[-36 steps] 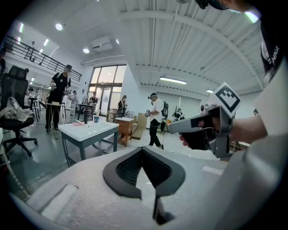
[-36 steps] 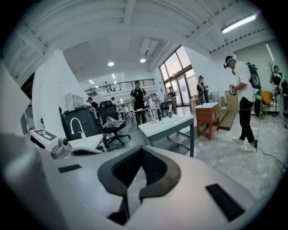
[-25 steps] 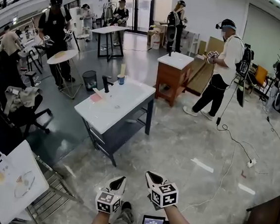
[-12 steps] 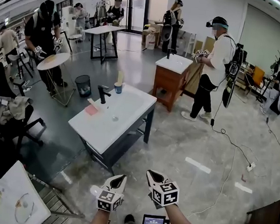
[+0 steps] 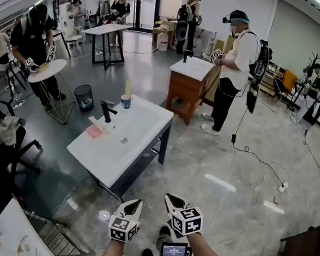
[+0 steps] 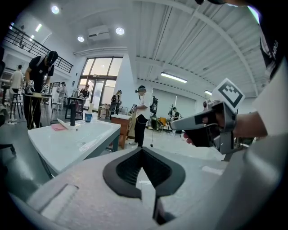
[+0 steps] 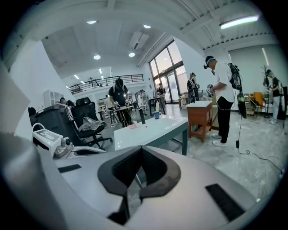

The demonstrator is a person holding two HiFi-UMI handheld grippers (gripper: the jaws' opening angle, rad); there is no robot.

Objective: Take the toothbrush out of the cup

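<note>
A small blue cup (image 5: pixel 126 101) stands at the far corner of the white sink table (image 5: pixel 118 148), with a pale upright toothbrush (image 5: pixel 128 88) sticking out of it. The cup also shows far off in the left gripper view (image 6: pixel 88 117) and the right gripper view (image 7: pixel 157 115). My left gripper (image 5: pixel 136 206) and right gripper (image 5: pixel 170 201) hang side by side over the floor, well short of the table. Both are shut with nothing between the jaws (image 6: pixel 143 150) (image 7: pixel 141 148). The right gripper (image 6: pixel 198 123) also shows in the left gripper view.
A black faucet (image 5: pixel 106 110) and a pink pad (image 5: pixel 93 131) sit on the sink table. Behind it stands a wooden cabinet (image 5: pixel 190 85) with a person (image 5: pixel 235 64) beside it. A chair (image 5: pixel 3 136) is at the left, a cable (image 5: pixel 253 157) on the floor at the right.
The sink table has come nearer and slid left and down in the head view as I walk toward it. Both grippers stay shut, in the same spot in the view.
</note>
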